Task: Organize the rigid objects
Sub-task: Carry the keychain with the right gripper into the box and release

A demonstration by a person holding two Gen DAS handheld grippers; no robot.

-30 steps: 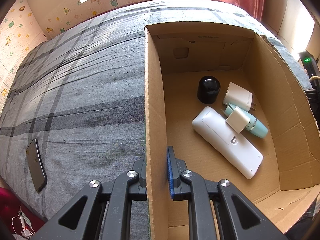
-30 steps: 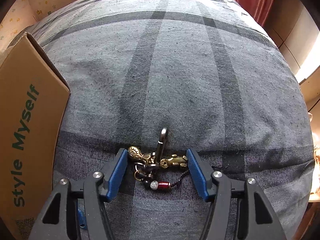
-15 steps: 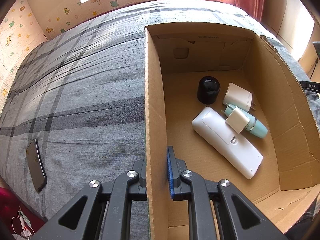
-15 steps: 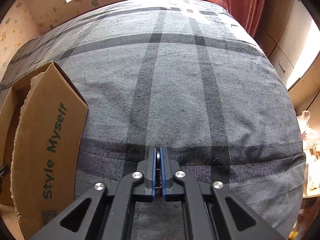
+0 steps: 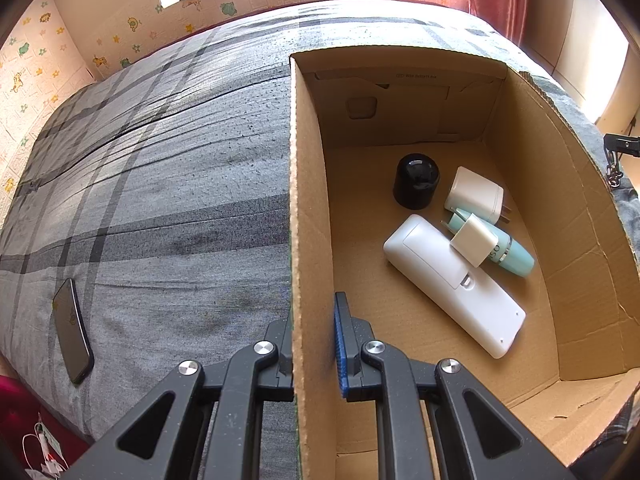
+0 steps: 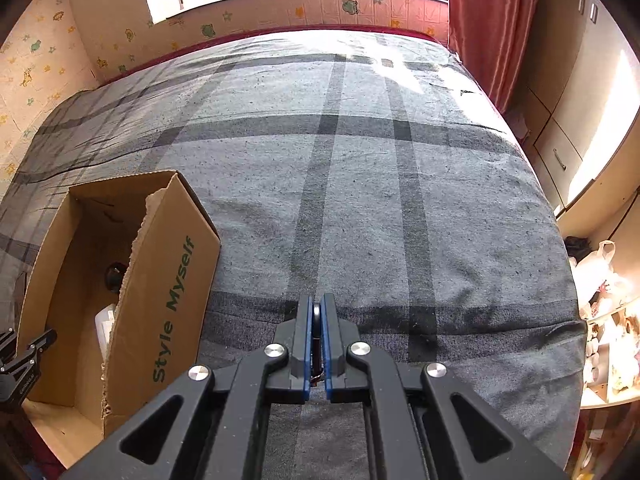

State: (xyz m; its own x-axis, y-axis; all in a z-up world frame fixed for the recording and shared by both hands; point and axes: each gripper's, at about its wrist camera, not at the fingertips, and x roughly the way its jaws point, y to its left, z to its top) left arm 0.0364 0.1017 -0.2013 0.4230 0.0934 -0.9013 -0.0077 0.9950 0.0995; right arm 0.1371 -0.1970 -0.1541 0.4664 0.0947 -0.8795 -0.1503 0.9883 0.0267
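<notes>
My left gripper [image 5: 314, 344] is shut on the left wall of an open cardboard box [image 5: 308, 208] on the bed. Inside the box lie a black cap [image 5: 416, 180], a white charger [image 5: 476, 194], a second small white plug [image 5: 472, 240], a teal tube [image 5: 512, 254] and a long white case [image 5: 452, 284]. My right gripper [image 6: 316, 316] is shut on the carabiner of a keychain [image 6: 316, 320] and holds it above the bed, right of the box [image 6: 168, 264]. The hanging keychain also shows in the left wrist view [image 5: 612, 168], beyond the box's right wall.
A dark phone [image 5: 72, 330] lies on the grey plaid bedspread [image 5: 160, 200] left of the box. A red curtain [image 6: 492, 20] and cabinets [image 6: 572, 120] stand to the right of the bed. Shelves with bags [image 6: 604, 320] are at the right edge.
My right gripper closed on the keychain and lifted it off the bedspread, rising and pulling back. The left gripper has stayed clamped on the box wall.
</notes>
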